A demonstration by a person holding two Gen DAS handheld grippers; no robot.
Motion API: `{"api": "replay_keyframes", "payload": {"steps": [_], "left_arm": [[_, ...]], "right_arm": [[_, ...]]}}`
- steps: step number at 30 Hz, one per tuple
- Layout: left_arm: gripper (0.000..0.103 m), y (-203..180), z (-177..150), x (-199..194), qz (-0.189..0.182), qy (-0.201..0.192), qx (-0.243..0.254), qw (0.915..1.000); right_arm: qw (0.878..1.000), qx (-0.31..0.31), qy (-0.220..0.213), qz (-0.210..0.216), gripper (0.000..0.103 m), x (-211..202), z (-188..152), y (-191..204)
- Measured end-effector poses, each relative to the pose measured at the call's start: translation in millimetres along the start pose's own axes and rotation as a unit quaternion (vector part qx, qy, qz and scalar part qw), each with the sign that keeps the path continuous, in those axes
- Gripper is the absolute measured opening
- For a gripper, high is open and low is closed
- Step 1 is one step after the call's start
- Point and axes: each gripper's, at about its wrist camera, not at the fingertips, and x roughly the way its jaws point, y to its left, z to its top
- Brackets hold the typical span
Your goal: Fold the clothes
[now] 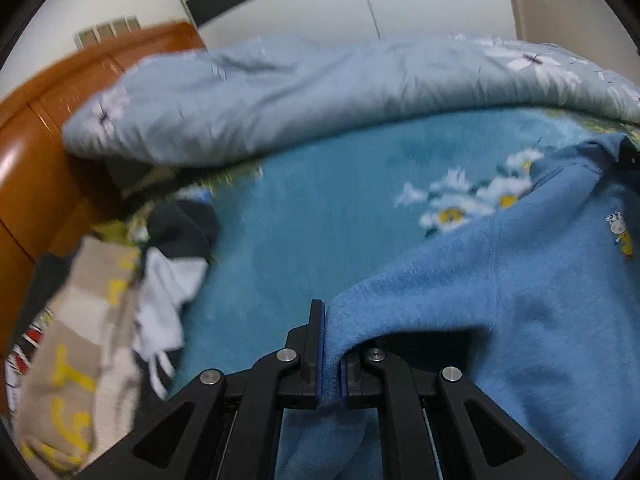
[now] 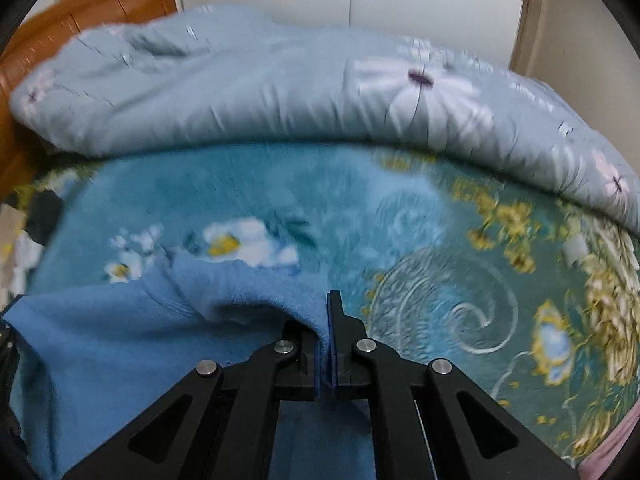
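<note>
**Blue fleece top held taut over bed, with little margin in either grip**

A rolled pale-blue floral duvet (image 2: 256, 92) fills the upper half of both wrist views, lying along the far side of a bed spread with a teal flowered blanket (image 2: 320, 208). A blue fleece top (image 1: 520, 280) hangs across the lower right of the left view and the lower left of the right view. The left claw (image 1: 330, 344) at bottom centre is pinched almost closed on one edge of it; the right claw (image 2: 326, 336) is clamped fully on another. Both bites look shallow, so a tug could pull the cloth free. A heap of other clothes (image 1: 100, 320) at lower left lies near enough to snag the top as it is laid down.
</note>
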Motion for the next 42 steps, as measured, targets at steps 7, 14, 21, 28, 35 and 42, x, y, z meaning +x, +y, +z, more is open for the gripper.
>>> {"api": "replay_keyframes", "payload": {"steps": [7, 14, 21, 28, 35, 42], "left_arm": [[0.055, 2.0, -24.5, -6.8, -0.060, 0.064, 0.021, 0.9959], [0.063, 29.4, -69.0, -77.7, -0.052, -0.006, -0.061, 0.9968], [0.066, 43.4, -104.9, -110.9, -0.127, -0.003, -0.206, 0.9703], [0.066, 37.3, -115.7, -129.7, -0.132, 0.001, -0.200, 0.9709], [0.066, 48.2, -123.3, -133.8, -0.121, 0.006, -0.211, 0.9700], [0.066, 64.2, -134.4, -118.0, -0.109, 0.024, -0.229, 0.9670]], "right_arm": [[0.999, -0.046, -0.006, 0.010, 0.046, -20.6, -8.6, 3.7], [0.998, -0.015, -0.056, 0.018, 0.049, -125.0, -95.6, -68.6], [0.997, 0.055, 0.044, -0.026, 0.049, -134.0, -225.4, -144.3], [0.995, 0.093, 0.021, 0.016, 0.010, -140.4, -255.0, -136.9], [0.999, 0.052, -0.005, -0.012, 0.004, -155.2, -231.9, -134.3], [0.968, 0.018, -0.099, -0.228, 0.004, -197.7, -126.6, -194.3]]}}
